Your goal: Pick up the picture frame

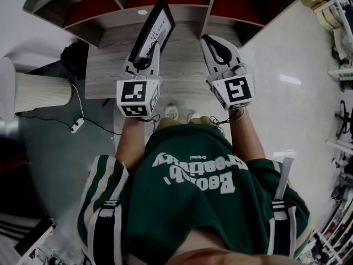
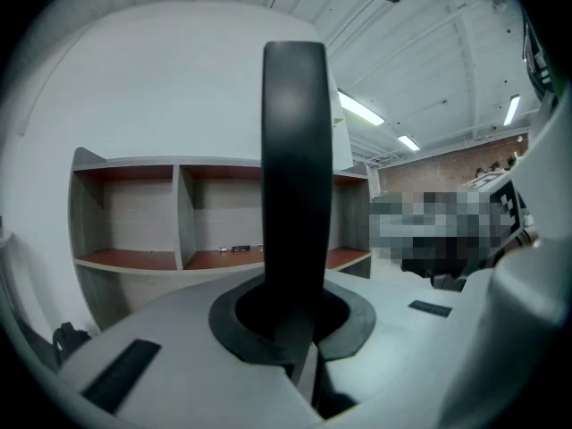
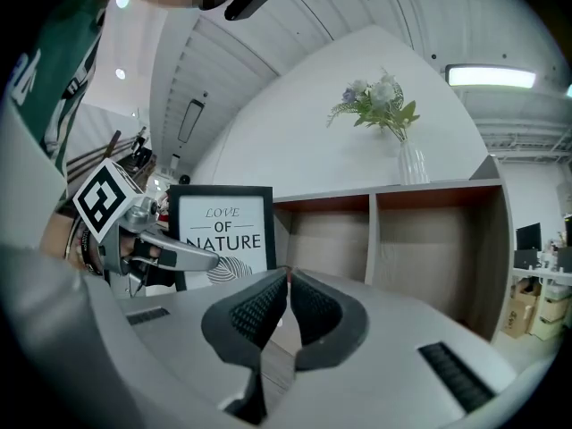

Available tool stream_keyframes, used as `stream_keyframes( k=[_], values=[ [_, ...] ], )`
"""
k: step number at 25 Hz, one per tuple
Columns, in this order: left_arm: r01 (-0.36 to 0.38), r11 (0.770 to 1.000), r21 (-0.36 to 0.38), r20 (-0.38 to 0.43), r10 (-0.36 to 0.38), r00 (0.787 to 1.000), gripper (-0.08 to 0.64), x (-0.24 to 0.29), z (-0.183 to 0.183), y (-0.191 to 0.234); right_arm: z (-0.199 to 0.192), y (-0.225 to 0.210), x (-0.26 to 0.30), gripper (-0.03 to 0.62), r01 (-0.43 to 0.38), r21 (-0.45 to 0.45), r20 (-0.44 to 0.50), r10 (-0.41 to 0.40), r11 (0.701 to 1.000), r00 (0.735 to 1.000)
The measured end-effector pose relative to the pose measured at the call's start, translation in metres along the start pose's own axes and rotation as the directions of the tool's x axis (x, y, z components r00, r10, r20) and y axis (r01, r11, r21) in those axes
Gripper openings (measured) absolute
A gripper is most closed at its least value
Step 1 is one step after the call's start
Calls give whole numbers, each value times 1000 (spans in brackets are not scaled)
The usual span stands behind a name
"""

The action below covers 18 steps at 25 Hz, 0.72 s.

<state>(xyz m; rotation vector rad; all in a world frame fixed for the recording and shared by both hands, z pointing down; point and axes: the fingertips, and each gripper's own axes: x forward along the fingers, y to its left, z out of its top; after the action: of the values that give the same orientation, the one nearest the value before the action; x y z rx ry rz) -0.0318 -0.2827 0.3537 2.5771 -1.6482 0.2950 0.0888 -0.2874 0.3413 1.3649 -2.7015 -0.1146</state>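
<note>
The picture frame is black-edged with a white print reading "LOVE OF NATURE". It is lifted clear of the wooden tabletop, and my left gripper is shut on its lower edge. In the left gripper view the frame's dark edge rises straight up from between the jaws of the left gripper. The right gripper view has the frame's face at the left, with the left gripper clamped on it. My right gripper hovers beside the frame, apart from it. The right gripper is shut on nothing.
A grey shelf unit with red-brown cubbies stands behind the table. A glass vase of flowers sits on its top. A small dark item lies in one cubby. A white cylinder and a power strip are on the floor at left.
</note>
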Motion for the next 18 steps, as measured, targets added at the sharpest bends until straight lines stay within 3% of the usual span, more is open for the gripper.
stream_keyframes(
  k=[4,9,18],
  values=[
    [-31,999,-12,25,31,999,26,-2,9,-26,-4,-15,-22,37,-23,5,51,23,1000,998],
    [-64,998,10,21,64,998,26,-4,8,-47,-19,-24,-42,37,-31,28,2,31,999,1000],
    [-101,994,29,24,100,995,26,-18,10,-68,-10,-24,-55,37,-64,23,109,62,998,992]
  ],
)
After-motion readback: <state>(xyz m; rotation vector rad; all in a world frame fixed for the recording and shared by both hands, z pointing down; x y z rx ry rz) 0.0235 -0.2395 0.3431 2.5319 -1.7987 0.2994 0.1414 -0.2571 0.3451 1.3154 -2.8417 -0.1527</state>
